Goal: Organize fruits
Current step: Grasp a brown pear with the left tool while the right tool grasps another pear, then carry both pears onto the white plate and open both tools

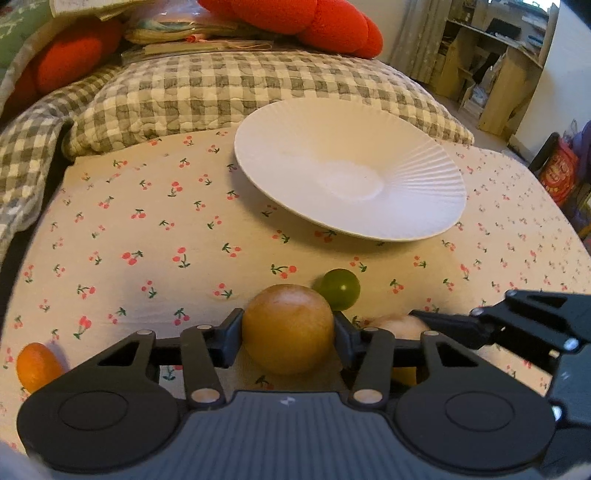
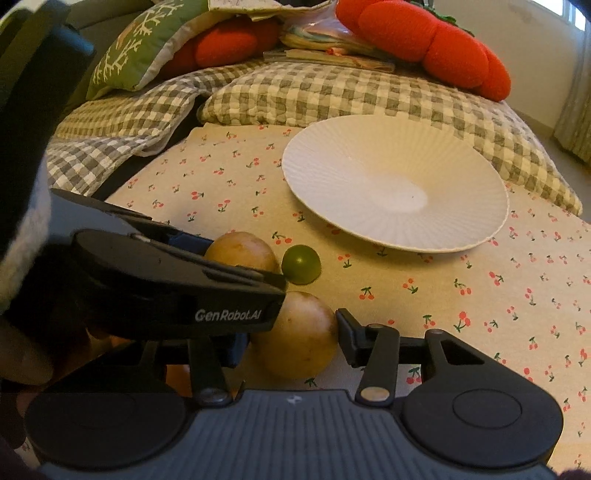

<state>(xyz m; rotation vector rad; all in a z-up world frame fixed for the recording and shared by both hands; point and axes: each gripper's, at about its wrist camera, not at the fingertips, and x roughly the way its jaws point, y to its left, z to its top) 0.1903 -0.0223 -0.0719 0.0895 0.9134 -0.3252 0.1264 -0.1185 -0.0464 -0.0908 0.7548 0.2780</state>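
Note:
My left gripper (image 1: 288, 330) is shut on a round yellow-brown fruit (image 1: 288, 328), both pads against its sides, low on the cherry-print cloth (image 1: 147, 221). The same fruit (image 2: 240, 251) shows in the right wrist view behind the left gripper's black casing (image 2: 177, 291). My right gripper (image 2: 293, 341) is shut on a second yellow fruit (image 2: 295, 334); in the left wrist view that fruit (image 1: 397, 325) peeks out beside one of the right fingers (image 1: 443, 325). A small green fruit (image 1: 340, 288) (image 2: 301, 264) lies just beyond both. A white ribbed plate (image 1: 295, 155) (image 2: 369, 158) sits farther back, with nothing on it.
An orange fruit (image 1: 37, 365) lies at the near left of the cloth. Behind the plate a grey checked quilt (image 1: 221, 96) is bunched up, with red cushions (image 1: 332, 22) and a green pillow (image 2: 140, 48) on it. Shelves (image 1: 498, 62) stand at far right.

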